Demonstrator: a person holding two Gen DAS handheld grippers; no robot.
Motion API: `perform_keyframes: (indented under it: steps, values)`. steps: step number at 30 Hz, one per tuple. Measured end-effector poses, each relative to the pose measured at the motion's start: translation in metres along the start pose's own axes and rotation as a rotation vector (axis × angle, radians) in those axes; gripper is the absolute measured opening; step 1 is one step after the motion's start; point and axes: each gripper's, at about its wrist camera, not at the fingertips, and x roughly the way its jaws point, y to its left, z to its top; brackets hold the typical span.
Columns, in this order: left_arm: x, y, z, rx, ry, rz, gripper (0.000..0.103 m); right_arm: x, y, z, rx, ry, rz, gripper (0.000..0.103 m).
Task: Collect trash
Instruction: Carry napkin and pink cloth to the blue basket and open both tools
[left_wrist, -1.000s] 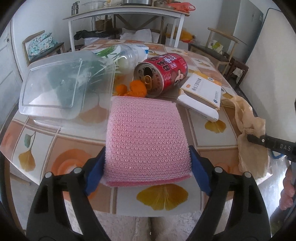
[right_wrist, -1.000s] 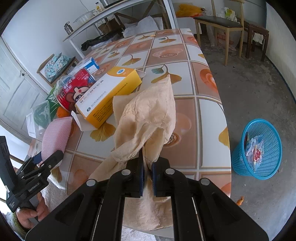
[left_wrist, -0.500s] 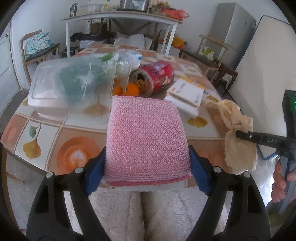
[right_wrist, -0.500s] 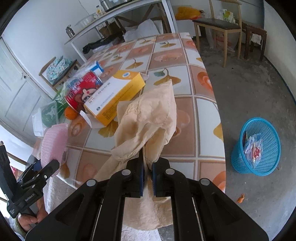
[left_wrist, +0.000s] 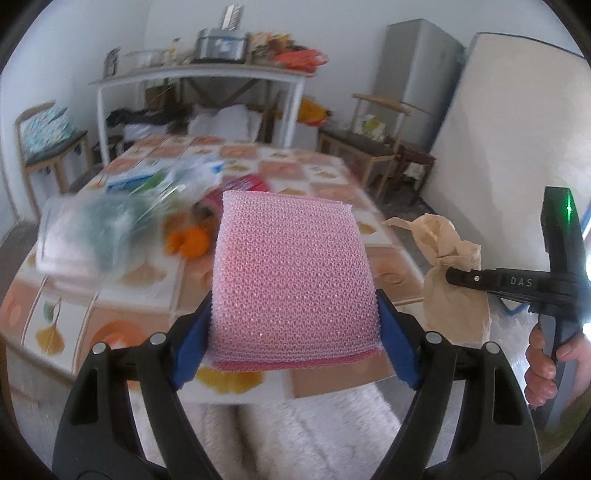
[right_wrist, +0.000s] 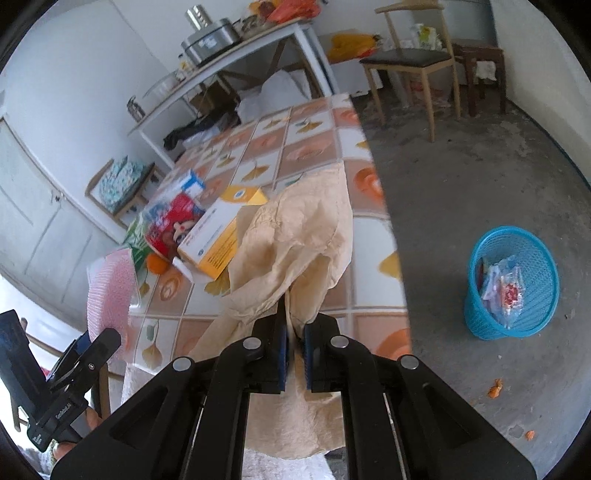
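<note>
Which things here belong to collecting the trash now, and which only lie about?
In the job:
- pink sponge, held by left tool
- crumpled beige paper, held by right tool
- blue basket

Lying about:
- yellow box
- red can
- wooden chair

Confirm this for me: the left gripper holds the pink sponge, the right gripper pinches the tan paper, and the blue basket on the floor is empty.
Not quite. The blue basket is not empty: the right wrist view shows wrappers inside it. The rest holds: the left gripper holds the pink sponge and the right gripper pinches the tan paper.
</note>
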Motion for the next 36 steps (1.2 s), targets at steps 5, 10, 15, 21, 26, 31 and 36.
perform_keyframes:
  steps: [5,10,15,21,26,31,36]
  values:
    - [0.009,-0.033,0.024,0.049,-0.022,-0.090,0.078,-0.029,-0.032,0.011,0.052,-0.069,-0.058,0.007]
    - [0.035,-0.070,0.053,0.081,0.027,-0.244,0.078,-0.063,-0.075,0.023,0.124,-0.138,-0.150,0.007]
    - [0.066,-0.124,0.071,0.179,0.081,-0.333,0.078,-0.077,-0.122,0.023,0.205,-0.160,-0.228,0.007]
    - [0.130,-0.186,0.078,0.251,0.277,-0.442,0.078,-0.059,-0.196,0.011,0.372,-0.110,-0.256,0.007]
    - [0.193,-0.230,0.069,0.270,0.464,-0.479,0.078,-0.028,-0.258,-0.005,0.509,-0.050,-0.259,0.007]
    - [0.264,-0.274,0.054,0.244,0.660,-0.495,0.078,0.002,-0.308,-0.020,0.621,0.003,-0.245,0.007]
    - [0.312,-0.322,0.043,0.244,0.726,-0.494,0.079,0.023,-0.341,-0.026,0.674,0.025,-0.267,0.007]
